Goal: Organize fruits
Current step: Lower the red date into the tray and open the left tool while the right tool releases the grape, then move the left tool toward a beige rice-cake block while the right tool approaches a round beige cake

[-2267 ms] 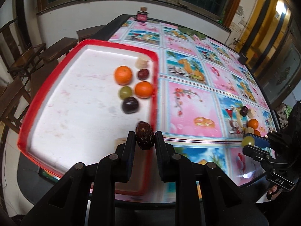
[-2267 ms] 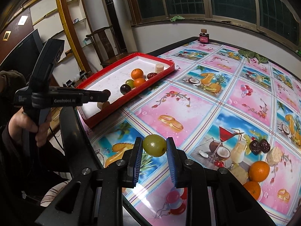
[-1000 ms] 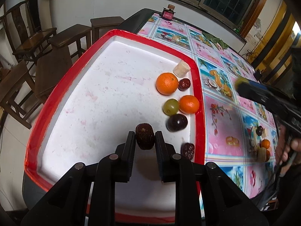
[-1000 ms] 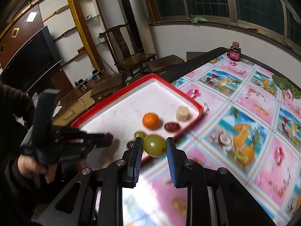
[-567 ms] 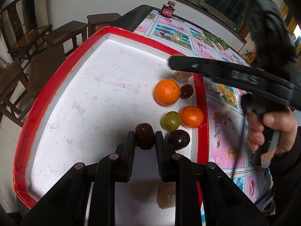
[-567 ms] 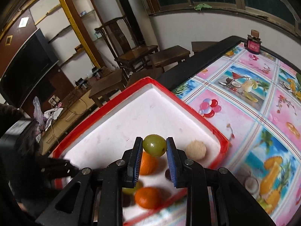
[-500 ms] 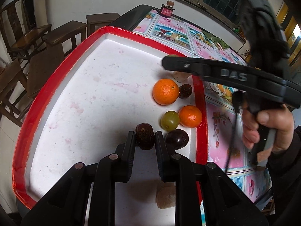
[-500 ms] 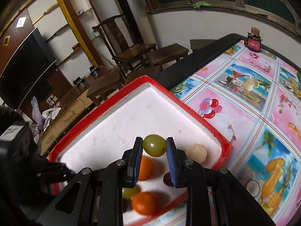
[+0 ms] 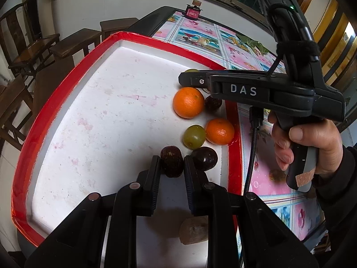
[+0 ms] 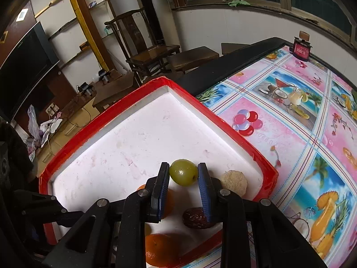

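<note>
Two grippers over the red-rimmed tray (image 9: pixel 67 84): from the left wrist, the left gripper (image 9: pixel 172 167) pinches a dark wrinkled fruit (image 9: pixel 171 164), and "DAS" reads on the right gripper (image 9: pixel 185 78). From the right wrist, its pads (image 10: pixel 164 178) squeeze a green grape (image 10: pixel 183 175) above the tray's fruit.

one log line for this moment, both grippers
left gripper: shut on dark date | right gripper: shut on green grape | both over red tray
</note>
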The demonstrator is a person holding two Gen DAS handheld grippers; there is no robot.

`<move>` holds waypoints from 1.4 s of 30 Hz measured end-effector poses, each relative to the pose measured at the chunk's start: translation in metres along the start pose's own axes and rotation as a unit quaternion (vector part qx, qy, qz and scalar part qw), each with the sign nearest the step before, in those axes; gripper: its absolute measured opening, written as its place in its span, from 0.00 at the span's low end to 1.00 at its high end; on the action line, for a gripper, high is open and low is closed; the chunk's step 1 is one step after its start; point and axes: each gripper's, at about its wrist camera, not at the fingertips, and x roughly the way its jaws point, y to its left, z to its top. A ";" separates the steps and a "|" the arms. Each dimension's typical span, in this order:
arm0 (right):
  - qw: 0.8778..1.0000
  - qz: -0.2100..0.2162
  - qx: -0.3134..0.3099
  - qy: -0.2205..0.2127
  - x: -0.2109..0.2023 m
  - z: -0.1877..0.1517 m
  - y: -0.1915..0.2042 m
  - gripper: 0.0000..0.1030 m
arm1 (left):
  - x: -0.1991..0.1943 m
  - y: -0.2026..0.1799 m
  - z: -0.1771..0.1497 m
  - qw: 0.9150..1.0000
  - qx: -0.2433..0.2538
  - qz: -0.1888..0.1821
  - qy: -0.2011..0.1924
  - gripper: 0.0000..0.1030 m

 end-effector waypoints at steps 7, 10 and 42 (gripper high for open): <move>1.000 0.007 0.008 -0.017 -0.019 -0.006 -0.002 0.26 | -0.001 -0.004 -0.002 1.000 0.002 0.010 -0.001 0.18; 0.999 0.013 0.013 -0.030 -0.037 -0.010 -0.001 0.34 | -0.002 -0.004 -0.004 1.000 -0.002 0.011 -0.001 0.18; 0.988 -0.023 0.119 -0.096 -0.223 -0.244 -0.002 0.77 | -0.045 -0.090 -0.045 0.998 0.032 -0.024 -0.039 0.73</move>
